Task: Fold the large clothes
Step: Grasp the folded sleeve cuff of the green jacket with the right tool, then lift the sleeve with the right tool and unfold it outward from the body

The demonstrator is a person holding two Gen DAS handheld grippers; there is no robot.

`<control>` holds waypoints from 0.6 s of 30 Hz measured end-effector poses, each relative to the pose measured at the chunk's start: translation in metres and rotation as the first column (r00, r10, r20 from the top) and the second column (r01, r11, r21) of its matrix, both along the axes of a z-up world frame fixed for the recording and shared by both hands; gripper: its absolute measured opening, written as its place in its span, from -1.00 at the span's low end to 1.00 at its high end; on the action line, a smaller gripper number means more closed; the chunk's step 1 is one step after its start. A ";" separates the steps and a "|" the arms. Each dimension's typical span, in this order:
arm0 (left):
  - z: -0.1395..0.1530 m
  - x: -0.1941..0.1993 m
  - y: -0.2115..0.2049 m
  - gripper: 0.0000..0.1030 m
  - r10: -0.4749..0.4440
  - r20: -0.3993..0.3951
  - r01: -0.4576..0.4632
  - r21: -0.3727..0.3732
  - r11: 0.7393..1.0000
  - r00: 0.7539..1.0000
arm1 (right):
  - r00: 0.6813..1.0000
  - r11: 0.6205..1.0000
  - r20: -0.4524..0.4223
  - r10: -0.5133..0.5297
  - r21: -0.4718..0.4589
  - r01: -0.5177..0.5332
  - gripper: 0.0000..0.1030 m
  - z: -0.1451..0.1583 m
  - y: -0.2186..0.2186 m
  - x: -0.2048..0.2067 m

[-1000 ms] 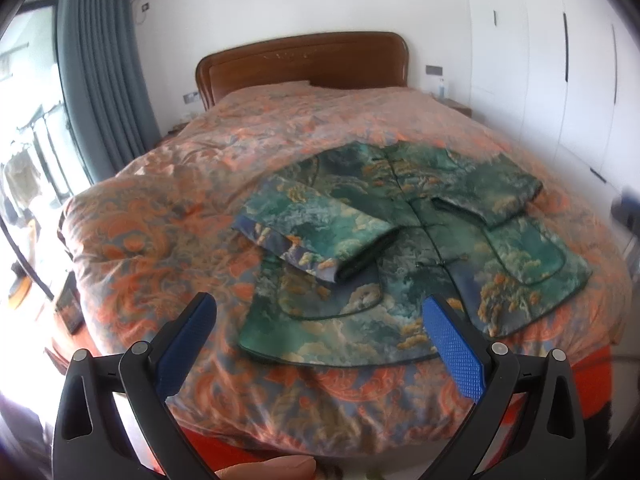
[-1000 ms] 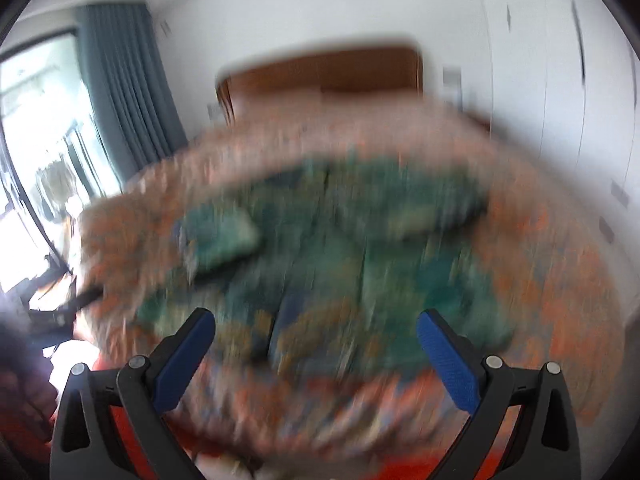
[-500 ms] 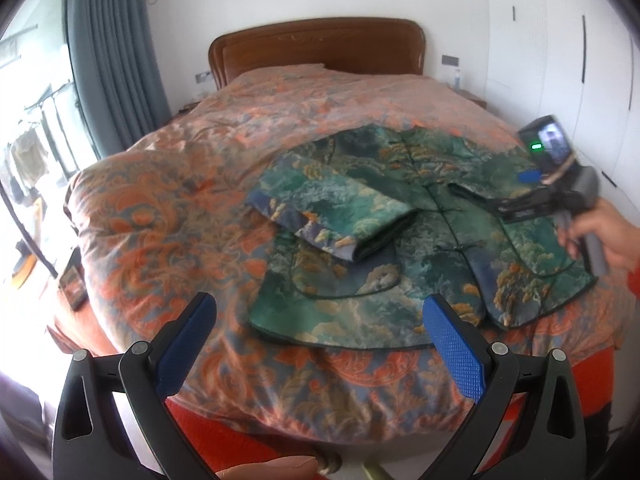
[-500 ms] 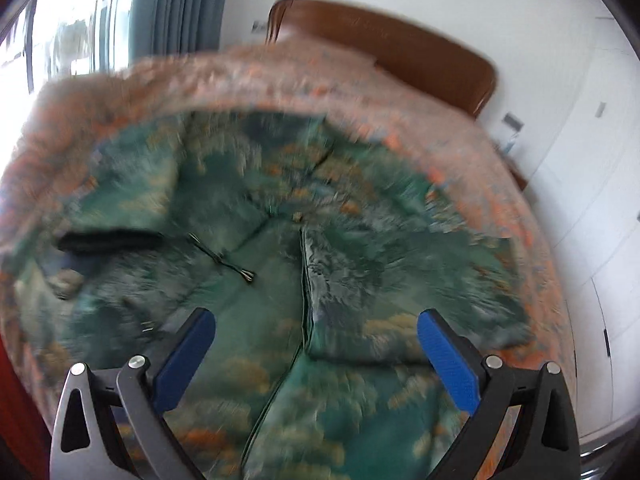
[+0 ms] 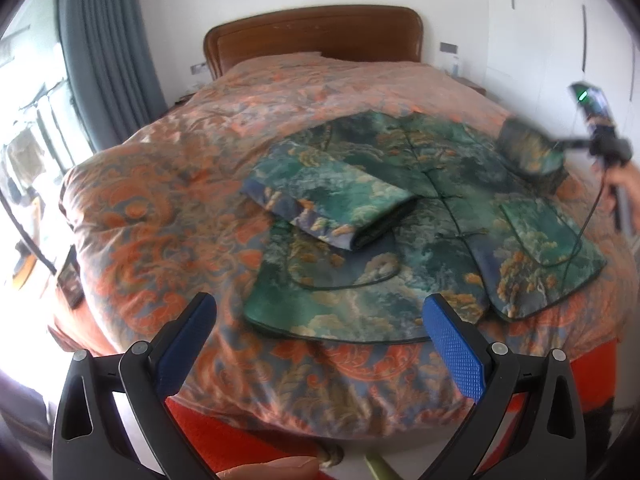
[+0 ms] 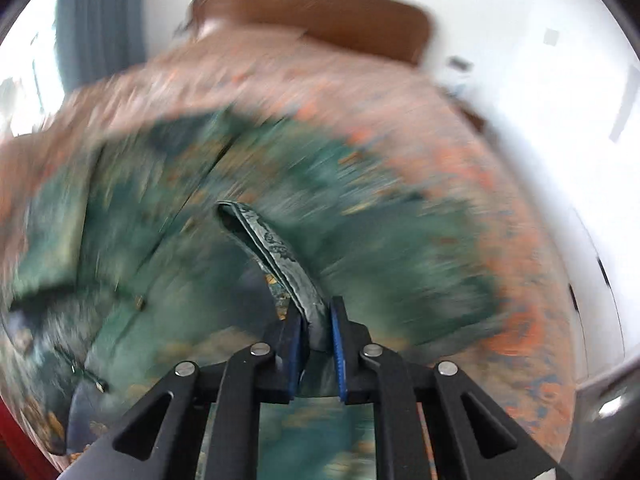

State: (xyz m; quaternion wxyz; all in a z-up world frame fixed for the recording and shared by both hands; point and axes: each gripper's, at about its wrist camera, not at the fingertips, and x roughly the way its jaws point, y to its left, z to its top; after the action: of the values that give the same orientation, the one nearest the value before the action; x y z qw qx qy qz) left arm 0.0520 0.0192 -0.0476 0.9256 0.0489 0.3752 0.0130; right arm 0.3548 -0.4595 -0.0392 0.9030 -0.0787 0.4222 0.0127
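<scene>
Lying spread across the quilt-covered bed (image 5: pixel 168 208), the green patterned jacket (image 5: pixel 400 272) was seen ahead of the left gripper (image 5: pixel 320 344), whose blue-padded jaws were held wide apart with nothing between them, short of the jacket's near hem. One sleeve (image 5: pixel 324 204) was seen folded across the front of the garment, beyond the left-hand jaw. The right gripper (image 6: pixel 316 344) was seen with its jaws just closed, and a fold of the jacket's other sleeve (image 6: pixel 276 252) was clamped between them; the pinched cloth rose in an arch straight ahead of the jaws. In the left wrist view that raised sleeve (image 5: pixel 528 152) was seen lifted off the garment, far beyond the right-hand jaw, with the right gripper (image 5: pixel 560 145) and the person's hand (image 5: pixel 624 188) behind it. The wooden headboard (image 5: pixel 312 36) was seen far beyond both jaws.
</scene>
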 end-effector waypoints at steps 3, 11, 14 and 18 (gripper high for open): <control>-0.001 0.002 -0.009 1.00 -0.023 -0.002 0.023 0.012 1.000 1.000 | 0.992 0.994 0.068 -0.103 0.047 0.100 -0.76 0.032 -0.053 -0.011; 0.004 0.004 -0.017 1.00 -0.040 0.008 0.039 0.037 0.999 0.999 | 0.884 0.882 0.111 -0.453 0.201 0.427 -0.84 0.063 -0.216 -0.054; 0.004 0.006 -0.018 0.99 -0.042 -0.001 0.042 0.034 0.999 0.999 | 0.829 0.814 0.065 -0.555 0.248 0.525 -0.88 0.041 -0.265 -0.069; 0.005 0.007 -0.026 0.99 -0.062 -0.002 0.062 0.046 0.997 0.998 | 0.780 0.746 -0.013 -0.625 0.283 0.603 -0.90 0.007 -0.304 -0.092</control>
State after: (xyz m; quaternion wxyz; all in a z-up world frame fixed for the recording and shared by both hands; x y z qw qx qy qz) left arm 0.0585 -0.0066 -0.0422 0.9240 0.0818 0.3734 -0.0072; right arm 0.2626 -0.7635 -0.0320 0.8754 0.1886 0.3808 -0.2305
